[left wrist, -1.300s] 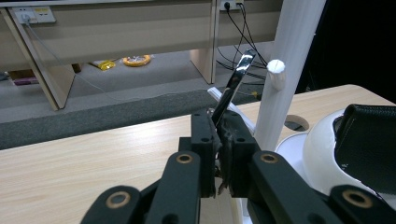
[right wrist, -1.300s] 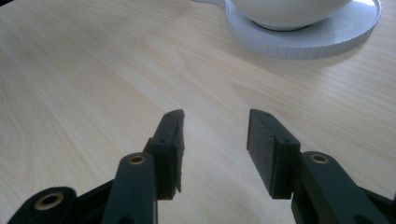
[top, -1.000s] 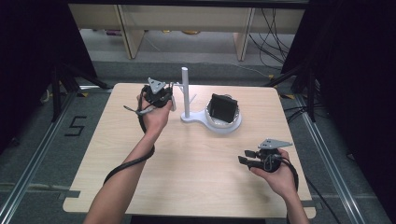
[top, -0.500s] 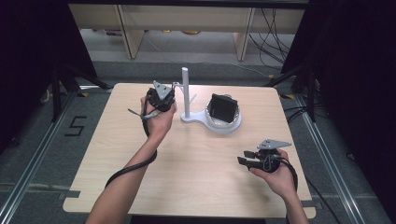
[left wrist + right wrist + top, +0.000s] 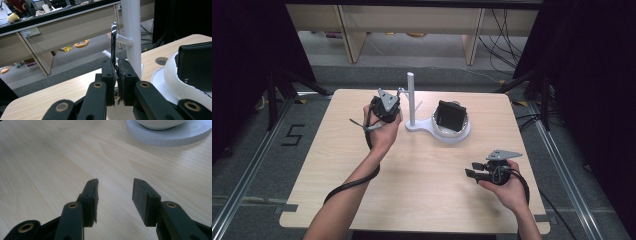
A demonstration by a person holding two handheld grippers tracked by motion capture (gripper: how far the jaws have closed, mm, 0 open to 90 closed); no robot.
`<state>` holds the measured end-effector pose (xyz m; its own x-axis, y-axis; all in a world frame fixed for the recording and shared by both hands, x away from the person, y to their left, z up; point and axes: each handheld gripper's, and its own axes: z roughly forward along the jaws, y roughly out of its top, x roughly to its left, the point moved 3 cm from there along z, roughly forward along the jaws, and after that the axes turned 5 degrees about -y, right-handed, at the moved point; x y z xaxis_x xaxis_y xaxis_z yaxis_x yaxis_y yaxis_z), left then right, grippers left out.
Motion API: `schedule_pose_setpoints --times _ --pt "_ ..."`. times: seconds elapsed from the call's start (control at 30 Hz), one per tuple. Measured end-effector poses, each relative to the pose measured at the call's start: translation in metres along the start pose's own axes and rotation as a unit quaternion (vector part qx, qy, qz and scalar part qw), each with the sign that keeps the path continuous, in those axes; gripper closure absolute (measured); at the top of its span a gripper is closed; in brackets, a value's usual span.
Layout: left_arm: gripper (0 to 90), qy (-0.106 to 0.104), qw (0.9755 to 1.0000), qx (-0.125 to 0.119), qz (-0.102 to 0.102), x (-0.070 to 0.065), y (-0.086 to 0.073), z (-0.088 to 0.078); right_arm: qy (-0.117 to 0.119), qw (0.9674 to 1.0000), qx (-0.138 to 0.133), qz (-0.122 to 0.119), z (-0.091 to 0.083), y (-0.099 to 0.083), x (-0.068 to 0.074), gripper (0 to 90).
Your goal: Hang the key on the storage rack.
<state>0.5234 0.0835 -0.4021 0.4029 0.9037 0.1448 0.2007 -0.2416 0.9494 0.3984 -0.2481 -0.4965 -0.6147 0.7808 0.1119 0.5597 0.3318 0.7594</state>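
A white stand has an upright post (image 5: 411, 95) with short pegs (image 5: 123, 40) and a round dish (image 5: 452, 134) at its foot. A black wallet-like case (image 5: 450, 115) lies in the dish. My left gripper (image 5: 400, 93) is held up right beside the post, left of it in the high view. Its jaws are shut on a thin silvery metal piece (image 5: 113, 42), seen edge-on, whose top is level with a peg. My right gripper (image 5: 470, 169) rests low over the table at the front right, open, with nothing between its fingers (image 5: 140, 195).
The wooden table (image 5: 422, 190) ends close behind the stand, with floor and shelving beyond. A cable (image 5: 349, 186) trails from the left gripper along the forearm. In the right gripper view the dish's base (image 5: 170, 135) lies ahead.
The left hand has edged a little to the right, closer to the post, still holding the metal piece. The right hand has stayed where it was.
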Motion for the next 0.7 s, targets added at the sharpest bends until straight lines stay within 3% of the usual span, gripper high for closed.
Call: schedule_pose_setpoints --times 0.2,0.23,0.27,0.57,0.6,0.63,0.7 --pt "83.1 0.001 0.9999 0.000 0.012 -0.0012 0.0004 -0.0022 0.003 1.0000 0.003 0.003 0.0010 -0.0006 0.0006 56.7" --pt "83.0 0.001 0.9999 0.000 0.015 -0.0014 0.0005 -0.0025 0.006 0.9998 0.009 0.014 0.0005 -0.0012 0.0027 56.7" --pt "83.0 0.001 0.9999 -0.001 0.015 -0.0016 0.0007 -0.0027 0.002 1.0000 0.003 -0.003 0.0014 -0.0009 0.0001 56.6" --pt "81.1 0.001 0.9994 -0.002 0.034 -0.0062 0.0036 -0.0065 0.005 0.9999 0.009 0.001 0.0027 -0.0014 0.0009 56.4" --pt "80.8 0.001 0.9994 -0.005 0.033 -0.0072 0.0037 -0.0061 0.010 0.9998 0.012 0.010 0.0028 -0.0019 0.0026 56.4" --pt "80.2 0.001 0.9994 -0.005 0.035 -0.0073 0.0037 -0.0060 0.005 1.0000 0.008 -0.004 0.0030 -0.0015 0.0006 56.4" --pt "79.4 -0.003 0.9993 -0.006 0.036 -0.0085 0.0033 -0.0052 0.011 0.9999 0.006 0.001 0.0042 -0.0020 0.0012 56.3"
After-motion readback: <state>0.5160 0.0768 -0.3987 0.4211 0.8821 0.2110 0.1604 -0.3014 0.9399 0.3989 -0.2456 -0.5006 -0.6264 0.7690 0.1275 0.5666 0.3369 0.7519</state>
